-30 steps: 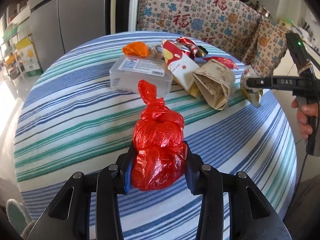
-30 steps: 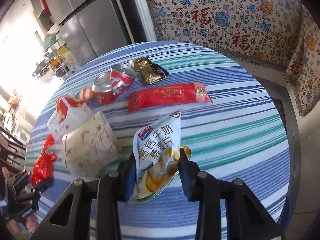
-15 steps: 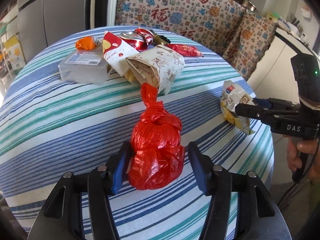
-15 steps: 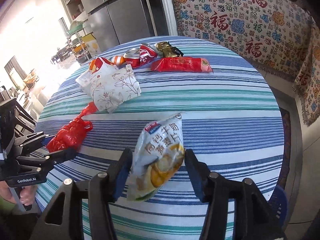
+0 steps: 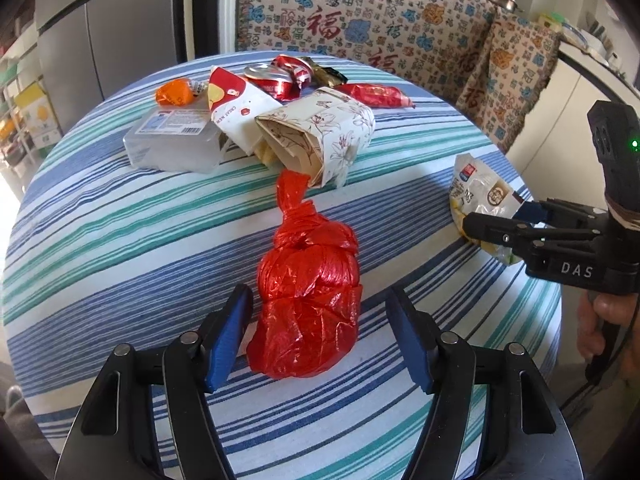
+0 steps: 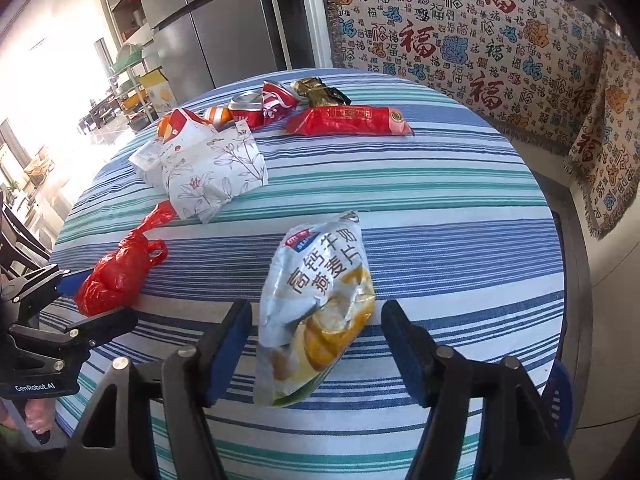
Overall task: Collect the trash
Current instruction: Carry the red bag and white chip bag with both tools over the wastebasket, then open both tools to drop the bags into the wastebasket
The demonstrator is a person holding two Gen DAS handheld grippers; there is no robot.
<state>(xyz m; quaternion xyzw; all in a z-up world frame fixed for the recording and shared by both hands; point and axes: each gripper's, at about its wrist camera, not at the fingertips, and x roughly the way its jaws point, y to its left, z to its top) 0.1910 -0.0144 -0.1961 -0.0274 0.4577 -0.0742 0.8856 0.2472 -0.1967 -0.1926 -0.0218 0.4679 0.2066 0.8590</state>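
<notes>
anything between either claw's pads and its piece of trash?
Nothing visible. The red bag lies between the left claw's closing pads, gaps both sides. The snack packet sits likewise in the right claw.

Glossy crinkled plastic bag (image 5: 308, 300)

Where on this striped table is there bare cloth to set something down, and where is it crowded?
Free: the striped tablecloth right of the silver snack packet and before the long red wrapper; also left of the knotted red plastic bag, below the clear plastic box. Crowded: the far cluster around the floral paper bag and crushed red can.
</notes>
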